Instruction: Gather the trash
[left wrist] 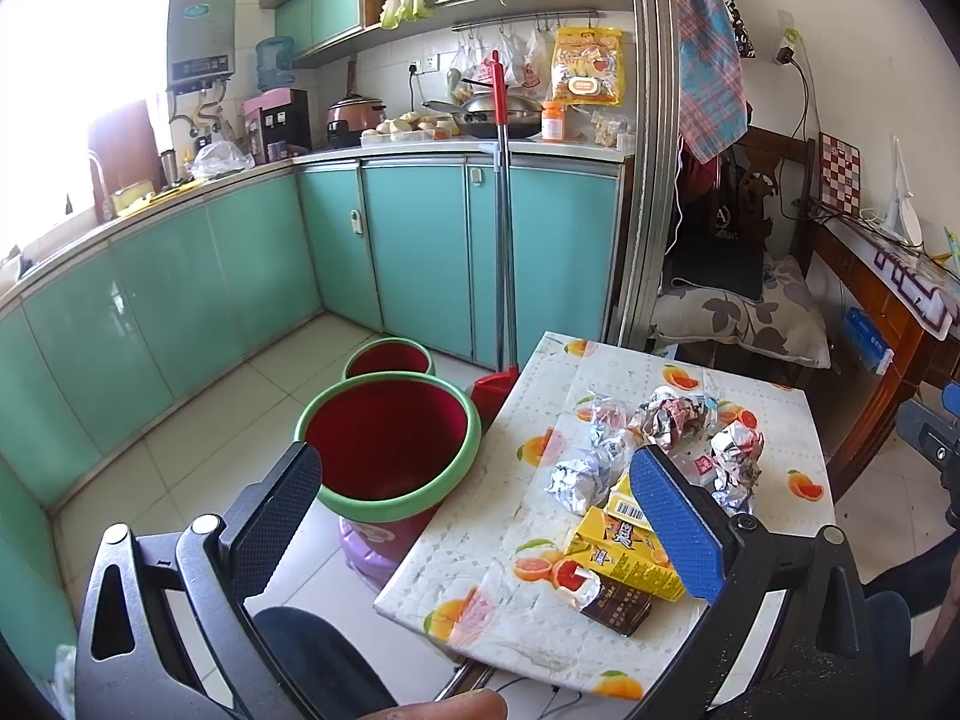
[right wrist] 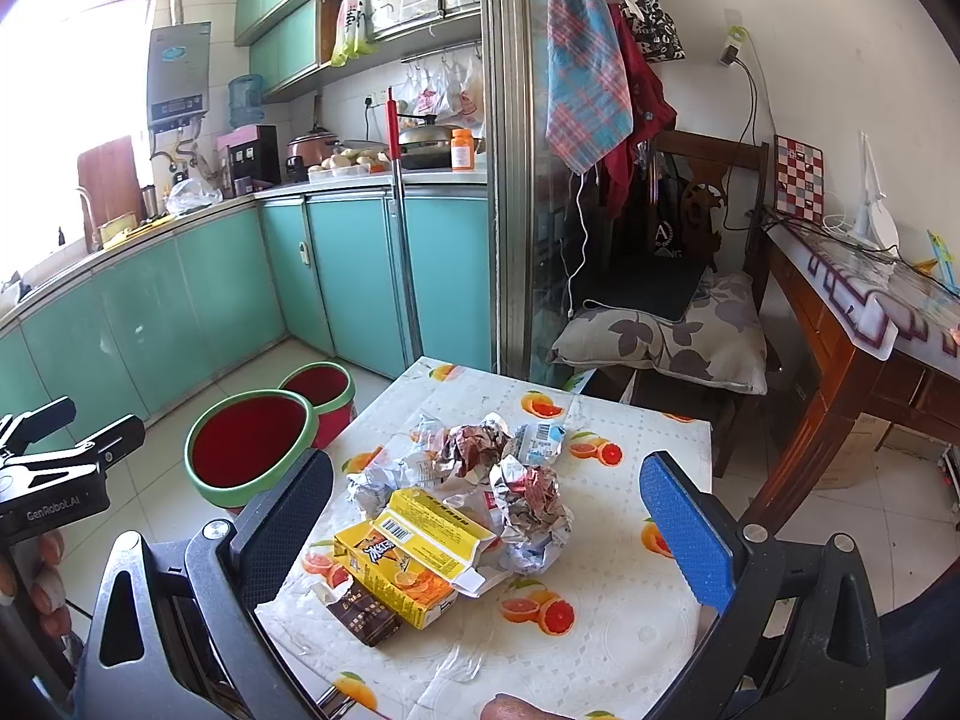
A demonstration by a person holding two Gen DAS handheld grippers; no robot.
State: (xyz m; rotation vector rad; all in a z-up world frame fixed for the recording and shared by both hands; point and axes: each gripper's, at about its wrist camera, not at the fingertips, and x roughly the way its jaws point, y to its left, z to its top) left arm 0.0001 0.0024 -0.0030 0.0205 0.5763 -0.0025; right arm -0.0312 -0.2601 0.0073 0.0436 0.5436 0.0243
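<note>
left wrist: left claw [left wrist: 474, 516] spread wide, empty, above the surface [left wrist: 600, 648] edge beside bin [left wrist: 390, 441] | right wrist: right claw [right wrist: 486, 531] spread wide, empty, over trash [right wrist: 456, 504] piled right of bin [right wrist: 249, 444]

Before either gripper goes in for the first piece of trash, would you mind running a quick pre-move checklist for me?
1. Left gripper open and empty: ok.
2. Right gripper open and empty: ok.
3. Trash still grouped on the table: yellow cartons, brown carton, crumpled wrappers: ok.
4. Near red bin open-topped beside the table: ok.
5. Bin has room: looks empty, but its bottom is partly hidden: cannot tell.
6. Nothing blocks the way from the pile to the bin: ok.
</note>
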